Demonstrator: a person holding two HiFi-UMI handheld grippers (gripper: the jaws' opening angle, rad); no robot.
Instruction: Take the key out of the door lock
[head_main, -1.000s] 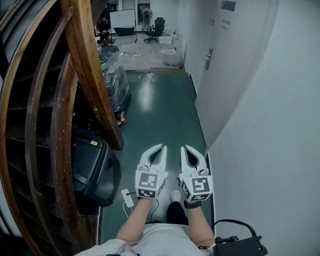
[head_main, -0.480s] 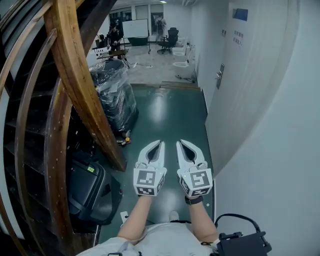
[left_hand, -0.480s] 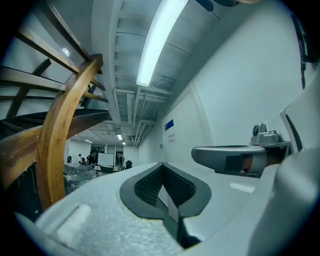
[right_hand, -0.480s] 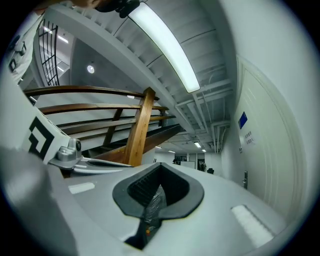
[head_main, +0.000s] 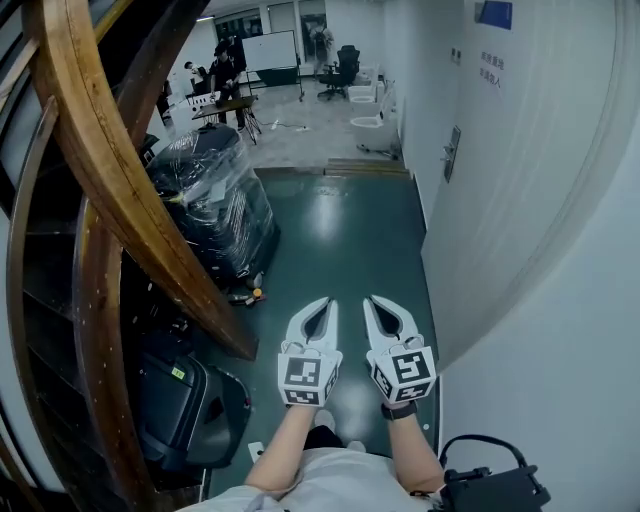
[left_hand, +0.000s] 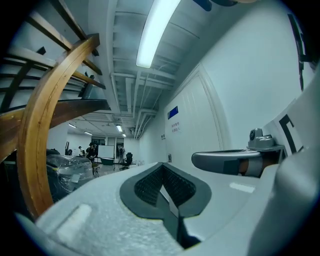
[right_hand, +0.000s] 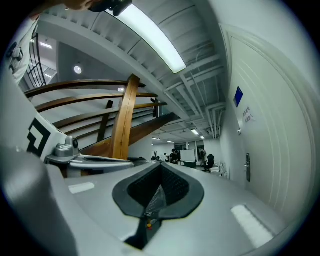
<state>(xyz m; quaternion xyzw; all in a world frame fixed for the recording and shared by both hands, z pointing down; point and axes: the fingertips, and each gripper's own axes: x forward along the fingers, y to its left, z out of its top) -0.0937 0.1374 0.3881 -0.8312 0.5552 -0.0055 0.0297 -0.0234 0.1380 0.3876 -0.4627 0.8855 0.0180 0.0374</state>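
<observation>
I look along a green-floored corridor. A white door (head_main: 485, 190) stands in the right wall, its metal handle and lock plate (head_main: 452, 152) well ahead of both grippers. The plate also shows small in the right gripper view (right_hand: 247, 167). No key can be made out at this distance. My left gripper (head_main: 323, 304) and right gripper (head_main: 376, 303) are held side by side at waist height, pointing level down the corridor. Both are shut with nothing between the pads, as the left gripper view (left_hand: 162, 169) and the right gripper view (right_hand: 161, 169) show.
A curved wooden stair rail (head_main: 120, 190) runs along the left. Beyond it stands a plastic-wrapped bulky object (head_main: 215, 205), and a black case (head_main: 185, 405) lies near my feet. People, a whiteboard and white fixtures (head_main: 375, 120) are at the far end. A black cabled box (head_main: 495, 490) hangs at my right side.
The view has advanced along the corridor: the door handle, the wrapped object and the stair rail have come nearer. Both grippers stay shut, side by side in front of me.
</observation>
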